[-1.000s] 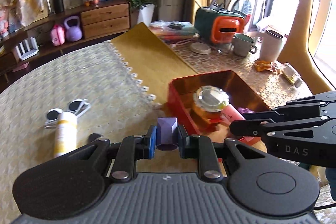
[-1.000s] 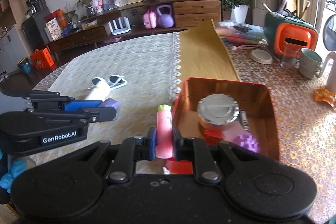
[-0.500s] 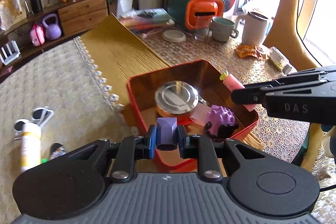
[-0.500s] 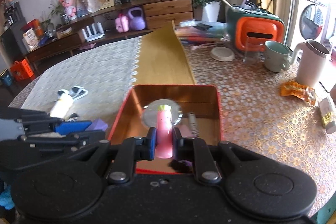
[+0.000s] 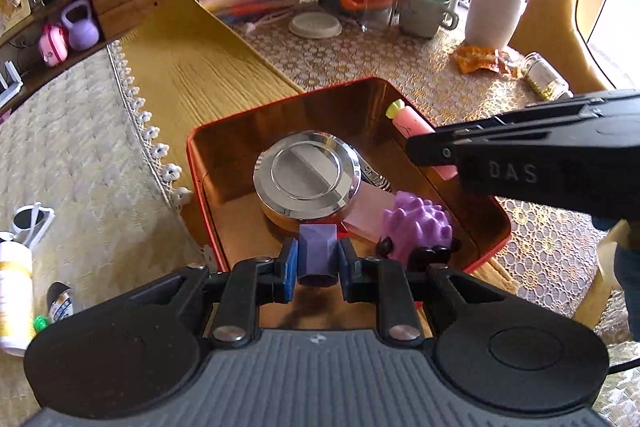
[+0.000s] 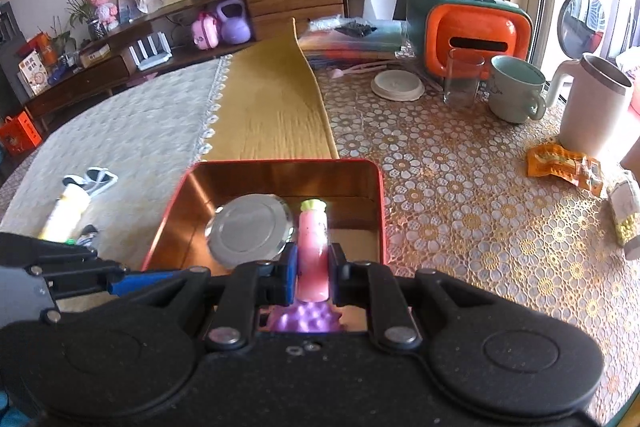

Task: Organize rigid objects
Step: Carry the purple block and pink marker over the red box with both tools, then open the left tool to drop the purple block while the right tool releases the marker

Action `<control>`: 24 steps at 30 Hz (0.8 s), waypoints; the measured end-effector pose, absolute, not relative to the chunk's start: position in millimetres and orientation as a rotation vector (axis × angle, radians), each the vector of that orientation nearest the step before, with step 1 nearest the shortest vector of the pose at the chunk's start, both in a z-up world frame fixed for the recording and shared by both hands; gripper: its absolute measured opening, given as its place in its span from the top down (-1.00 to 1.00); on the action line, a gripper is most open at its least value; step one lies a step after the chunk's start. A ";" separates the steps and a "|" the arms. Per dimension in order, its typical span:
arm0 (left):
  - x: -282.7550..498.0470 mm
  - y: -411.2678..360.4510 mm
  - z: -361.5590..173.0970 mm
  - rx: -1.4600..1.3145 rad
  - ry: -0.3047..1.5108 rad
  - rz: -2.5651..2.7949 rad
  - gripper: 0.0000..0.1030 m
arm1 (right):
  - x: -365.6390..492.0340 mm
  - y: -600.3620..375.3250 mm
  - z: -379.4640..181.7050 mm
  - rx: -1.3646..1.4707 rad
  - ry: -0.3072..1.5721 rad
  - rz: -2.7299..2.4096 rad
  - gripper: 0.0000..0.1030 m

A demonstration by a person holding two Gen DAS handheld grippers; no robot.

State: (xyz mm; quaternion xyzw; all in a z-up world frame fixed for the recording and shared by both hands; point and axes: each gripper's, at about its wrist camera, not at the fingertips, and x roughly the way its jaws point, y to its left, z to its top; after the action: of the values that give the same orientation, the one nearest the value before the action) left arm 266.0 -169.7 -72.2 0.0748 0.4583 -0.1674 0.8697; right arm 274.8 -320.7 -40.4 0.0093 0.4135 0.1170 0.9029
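Purple faceted block (image 5: 318,253) in left claw (image 5: 318,267), pink yellow-capped tube (image 6: 313,253) in right claw (image 6: 313,273)

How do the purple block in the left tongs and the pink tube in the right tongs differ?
The purple block is short and faceted; the pink tube is long and round, with a yellow-green cap. The block barely clears the left tongs, while the tube sticks well out beyond the right tongs. The block is over the near end of the red tin, the tube nearer its right wall. Both are clamped and held above the tin.
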 end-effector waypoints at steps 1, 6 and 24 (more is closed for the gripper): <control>267.8 -170.7 -74.8 0.161 0.964 -0.348 0.60 | 279.5 -320.6 -43.6 0.015 0.862 0.236 0.71; 273.8 -174.8 -86.1 0.162 0.994 -0.351 0.60 | 297.1 -322.2 -58.4 0.015 0.901 0.224 0.71; 283.1 -184.9 -104.2 0.163 1.030 -0.354 0.60 | 305.7 -314.6 -81.1 -0.024 0.959 0.222 0.69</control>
State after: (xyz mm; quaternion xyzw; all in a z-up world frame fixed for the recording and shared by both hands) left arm 283.1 -184.9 -104.2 0.0773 0.4893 -0.1684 0.8522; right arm 305.7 -314.6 -81.1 -0.0113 0.4603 0.1064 0.8813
